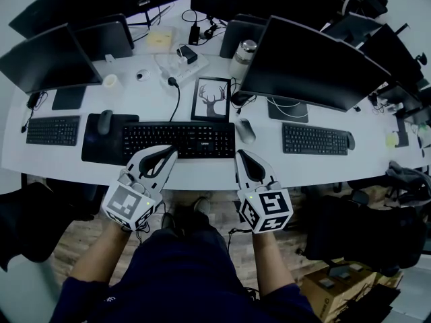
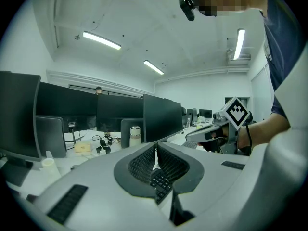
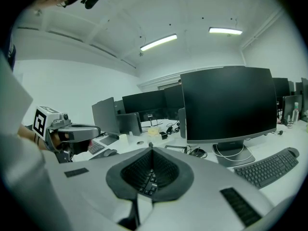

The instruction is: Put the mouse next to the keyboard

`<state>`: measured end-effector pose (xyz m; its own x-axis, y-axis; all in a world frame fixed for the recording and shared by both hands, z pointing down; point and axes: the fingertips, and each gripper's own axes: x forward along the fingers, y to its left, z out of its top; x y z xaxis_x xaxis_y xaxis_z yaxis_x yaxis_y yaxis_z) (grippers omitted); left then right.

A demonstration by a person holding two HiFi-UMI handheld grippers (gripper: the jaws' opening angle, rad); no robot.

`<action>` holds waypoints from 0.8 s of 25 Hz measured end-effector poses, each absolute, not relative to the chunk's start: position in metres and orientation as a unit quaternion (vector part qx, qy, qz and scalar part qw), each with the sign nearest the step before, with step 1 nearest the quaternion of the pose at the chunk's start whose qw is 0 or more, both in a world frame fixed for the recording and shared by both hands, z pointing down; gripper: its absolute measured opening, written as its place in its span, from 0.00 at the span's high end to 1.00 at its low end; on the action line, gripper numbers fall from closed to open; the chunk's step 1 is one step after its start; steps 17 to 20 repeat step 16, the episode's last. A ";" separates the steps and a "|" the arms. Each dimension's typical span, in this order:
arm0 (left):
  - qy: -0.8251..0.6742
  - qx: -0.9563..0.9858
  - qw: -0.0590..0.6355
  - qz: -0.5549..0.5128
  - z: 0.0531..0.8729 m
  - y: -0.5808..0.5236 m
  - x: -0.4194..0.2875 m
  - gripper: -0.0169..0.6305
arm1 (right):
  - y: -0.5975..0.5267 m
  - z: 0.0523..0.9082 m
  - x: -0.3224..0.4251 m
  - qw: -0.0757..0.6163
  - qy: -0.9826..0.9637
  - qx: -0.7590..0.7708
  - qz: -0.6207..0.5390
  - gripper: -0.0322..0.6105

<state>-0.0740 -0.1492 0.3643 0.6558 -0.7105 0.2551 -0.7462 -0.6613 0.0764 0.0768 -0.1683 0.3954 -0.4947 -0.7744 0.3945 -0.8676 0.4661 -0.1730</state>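
Mouse [image 1: 246, 130], grey, lies on the white table [image 1: 135, 89] just beside the right end of the middle keyboard [image 1: 178, 140], clear of both grippers.

Head view, count:
- Three keyboards stand in a row: left keyboard [image 1: 52, 130], middle keyboard, right keyboard [image 1: 314, 140].
- Two mice are certain. The second mouse [image 1: 104, 121] sits on a black pad [image 1: 94, 150] left of the middle keyboard.
- A small dark item at the right keyboard's far end cannot be identified.
- One framed deer picture [image 1: 212, 99], one bottle [image 1: 244, 54] and one power strip [image 1: 185, 69] lie behind the keyboards.
- There are at least five monitors; the exact number is unclear.
- Two grippers are at the table's near edge. The left gripper [image 1: 172, 153] is over the middle keyboard's front edge. The right gripper [image 1: 240, 155] is near that keyboard's right front corner, close to the mouse but apart from it.

Left gripper view: the left gripper [image 2: 155, 147] has its fingers [image 2: 142, 163] clenched, tips together, with nothing between them. Keyboard keys show through the loop behind the tips. The right gripper [image 2: 190, 137] shows at right. Three ceiling lamps are lit.

Right gripper view: the right gripper [image 3: 150, 150] has its fingers [image 3: 137, 170] clenched and empty, with keys visible through the loop. One monitor [image 3: 228, 105] stands close ahead, with the right keyboard [image 3: 269, 167] below it. The left gripper [image 3: 96, 130] shows at left. Two ceiling lamps are lit.
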 end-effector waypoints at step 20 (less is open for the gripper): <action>-0.405 0.904 0.089 0.104 0.368 -0.152 -0.068 0.91 | -0.171 0.397 0.081 0.128 -0.850 0.480 0.175 0.95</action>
